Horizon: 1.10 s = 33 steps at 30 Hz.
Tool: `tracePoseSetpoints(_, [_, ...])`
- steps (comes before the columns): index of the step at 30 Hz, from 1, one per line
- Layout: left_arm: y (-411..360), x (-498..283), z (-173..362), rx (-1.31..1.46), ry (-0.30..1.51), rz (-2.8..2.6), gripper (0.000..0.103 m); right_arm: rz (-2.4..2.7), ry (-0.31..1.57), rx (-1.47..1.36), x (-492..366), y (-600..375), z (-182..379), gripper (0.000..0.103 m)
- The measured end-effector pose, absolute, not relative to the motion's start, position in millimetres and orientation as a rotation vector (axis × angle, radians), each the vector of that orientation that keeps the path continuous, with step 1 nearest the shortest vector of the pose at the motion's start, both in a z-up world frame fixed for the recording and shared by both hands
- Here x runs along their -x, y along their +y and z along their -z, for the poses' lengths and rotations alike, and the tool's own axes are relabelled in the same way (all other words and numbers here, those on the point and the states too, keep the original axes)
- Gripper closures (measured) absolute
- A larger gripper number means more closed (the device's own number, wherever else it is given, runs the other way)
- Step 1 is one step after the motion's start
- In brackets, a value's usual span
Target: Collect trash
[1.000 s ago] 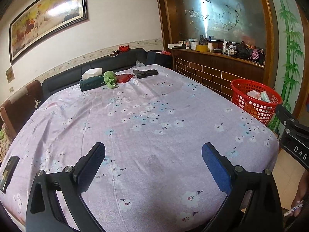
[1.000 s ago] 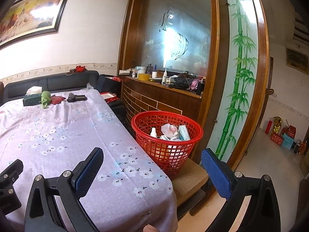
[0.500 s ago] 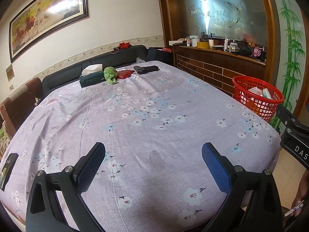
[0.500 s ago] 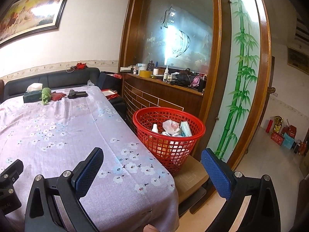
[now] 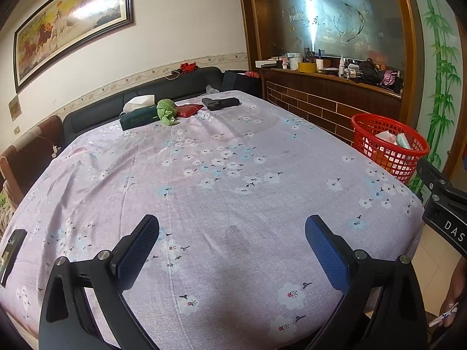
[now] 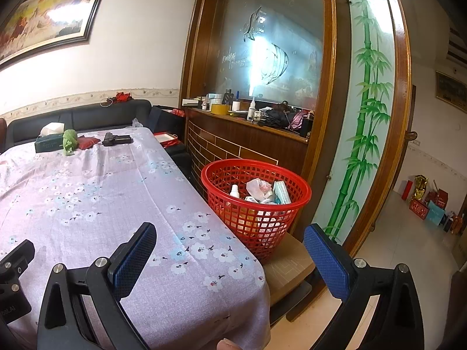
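Both grippers, left (image 5: 232, 240) & right (image 6: 230, 248), fingers apart w/ nothing held, over table (image 5: 233, 175); trash in red basket (image 6: 256, 204) beside table; looks done, next scan for leftovers.

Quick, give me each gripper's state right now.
Left gripper: open, holding nothing, above the tablecloth.
Right gripper: open, holding nothing, near the red basket.
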<state>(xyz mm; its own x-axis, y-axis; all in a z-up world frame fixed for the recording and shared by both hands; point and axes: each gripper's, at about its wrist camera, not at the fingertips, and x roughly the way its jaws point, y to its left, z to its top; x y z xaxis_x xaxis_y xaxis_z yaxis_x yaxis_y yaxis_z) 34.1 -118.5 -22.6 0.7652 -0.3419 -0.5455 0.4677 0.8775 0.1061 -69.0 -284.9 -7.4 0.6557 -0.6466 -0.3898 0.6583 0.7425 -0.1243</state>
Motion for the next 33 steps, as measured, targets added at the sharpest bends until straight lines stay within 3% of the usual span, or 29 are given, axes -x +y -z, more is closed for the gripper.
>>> tracePoseSetpoints(33, [-117.1,-35.0,24.1,-0.241,0.547,0.446,0.003,0.732,0.439,-0.030,66.4,-285.3,9.7,0.000])
